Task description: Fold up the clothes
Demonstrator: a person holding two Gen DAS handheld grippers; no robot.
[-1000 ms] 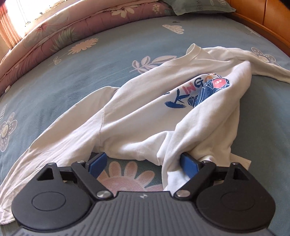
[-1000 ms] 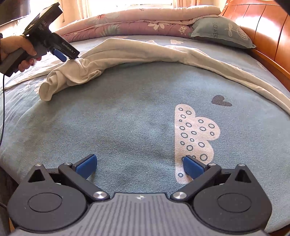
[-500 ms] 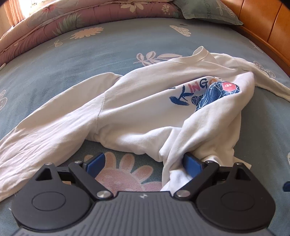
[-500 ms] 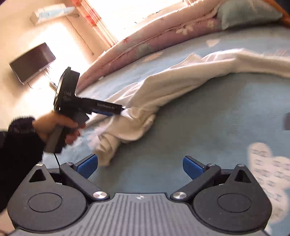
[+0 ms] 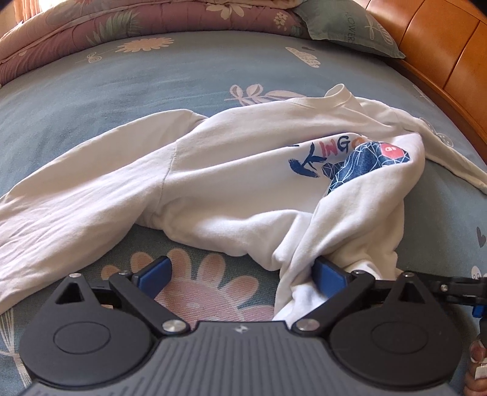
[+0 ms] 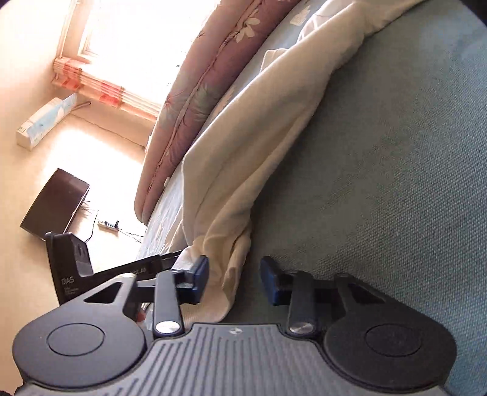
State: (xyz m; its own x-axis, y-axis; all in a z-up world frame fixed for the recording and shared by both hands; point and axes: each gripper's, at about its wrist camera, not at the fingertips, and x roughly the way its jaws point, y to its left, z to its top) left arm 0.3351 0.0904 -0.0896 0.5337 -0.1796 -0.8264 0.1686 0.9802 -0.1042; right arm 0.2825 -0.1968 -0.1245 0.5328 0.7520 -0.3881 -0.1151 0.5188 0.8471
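A white long-sleeved shirt (image 5: 231,170) with a blue print (image 5: 359,161) lies crumpled on the blue bed sheet (image 5: 152,79). My left gripper (image 5: 240,274) is open; its right finger (image 5: 328,274) is draped with the shirt's bunched hem, its left finger (image 5: 153,272) is bare. In the right wrist view the view is tilted. My right gripper (image 6: 234,280) is partly open, with the hanging hem of the shirt (image 6: 231,274) between its fingers. The left gripper's body (image 6: 100,271) is just behind it.
A pink floral quilt (image 5: 121,27) and a green pillow (image 5: 344,27) lie at the head of the bed. A wooden headboard (image 5: 441,51) runs along the right. The room floor with a dark monitor (image 6: 54,210) and a power strip shows beyond the bed edge.
My right gripper has swung over to the left gripper, rolled sideways, and narrowed its jaws around the shirt's hem. My left gripper has stayed open and shifted slightly.
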